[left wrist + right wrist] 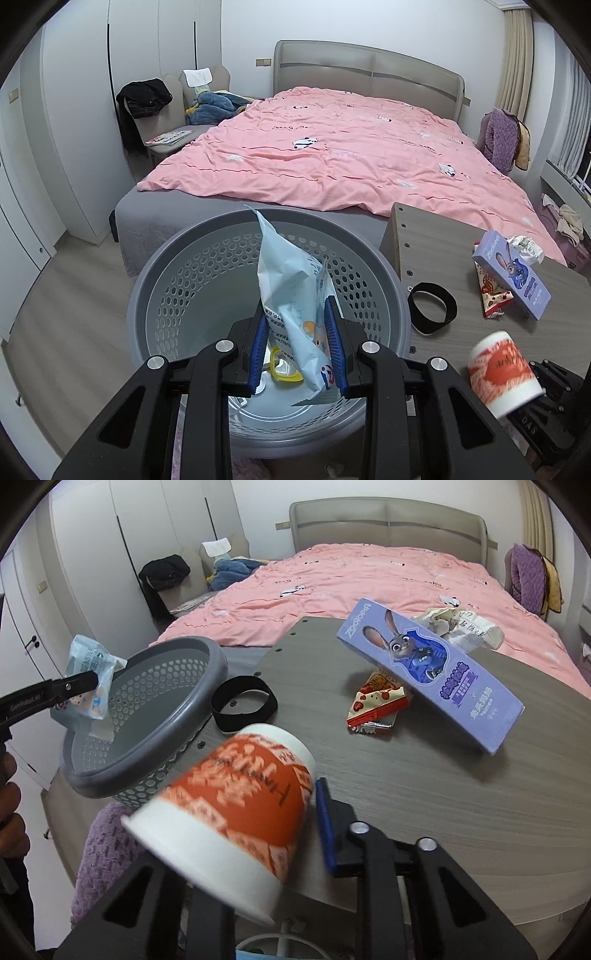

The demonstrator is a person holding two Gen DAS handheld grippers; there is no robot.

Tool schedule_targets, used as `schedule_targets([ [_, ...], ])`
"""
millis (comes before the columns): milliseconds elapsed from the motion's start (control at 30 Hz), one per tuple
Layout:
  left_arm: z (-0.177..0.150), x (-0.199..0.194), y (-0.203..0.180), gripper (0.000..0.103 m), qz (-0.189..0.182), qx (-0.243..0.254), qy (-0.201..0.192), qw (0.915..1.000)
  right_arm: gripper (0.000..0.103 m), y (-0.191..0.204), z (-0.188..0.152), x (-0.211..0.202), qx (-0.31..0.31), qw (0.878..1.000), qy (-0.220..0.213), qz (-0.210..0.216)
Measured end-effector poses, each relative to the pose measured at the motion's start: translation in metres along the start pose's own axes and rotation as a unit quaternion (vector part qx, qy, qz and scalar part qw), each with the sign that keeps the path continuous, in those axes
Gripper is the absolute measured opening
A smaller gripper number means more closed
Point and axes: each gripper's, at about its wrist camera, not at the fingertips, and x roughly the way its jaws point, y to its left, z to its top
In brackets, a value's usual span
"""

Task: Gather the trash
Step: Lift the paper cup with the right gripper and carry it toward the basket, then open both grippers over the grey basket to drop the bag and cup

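My left gripper [297,317] is shut on a light blue plastic wrapper [291,280] and holds it over the open grey perforated basket [177,280]. The wrapper [88,679], the left gripper [86,683] and the basket [218,657] also show in the right wrist view. A yellow item [282,367] lies in the basket bottom. My right gripper [255,805] is shut on a red and white paper cup [236,805], tilted above the table's near edge; the cup [504,373] shows in the left view.
On the grey wood table [443,775] lie a purple Zootopia box [432,672], a red snack wrapper [376,701], crumpled paper [461,627] and a black band [243,703]. A bed with a pink duvet [332,155] stands behind. A purple cloth [99,853] sits below the basket.
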Motion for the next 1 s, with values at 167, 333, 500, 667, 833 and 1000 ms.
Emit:
schedule_targets([
  [167,-0.002,0.004,0.004,0.029,-0.002,-0.003,0.005,1.0000,0.008,0.006,0.006,-0.005,-0.008,1.000,-0.017,0.005],
  [333,-0.003,0.004,0.014,0.029,0.004,-0.008,0.007,0.9999,0.008,0.016,0.021,-0.013,-0.012,0.999,-0.037,0.018],
  [500,-0.004,0.006,0.027,0.029,0.014,-0.011,0.007,0.9998,0.008,0.038,0.046,-0.024,-0.028,0.997,-0.061,0.043],
  [667,-0.005,0.013,0.042,0.029,0.020,-0.019,0.016,0.9995,0.008,0.070,0.071,-0.011,-0.043,0.994,-0.052,0.082],
  [833,-0.002,0.022,0.057,0.029,0.025,-0.021,0.028,0.9991,0.008,0.104,0.086,0.016,-0.072,0.992,-0.025,0.096],
  [1000,0.003,0.032,0.071,0.029,0.027,-0.024,0.039,0.9986,0.008,0.128,0.097,0.040,-0.087,0.992,0.007,0.096],
])
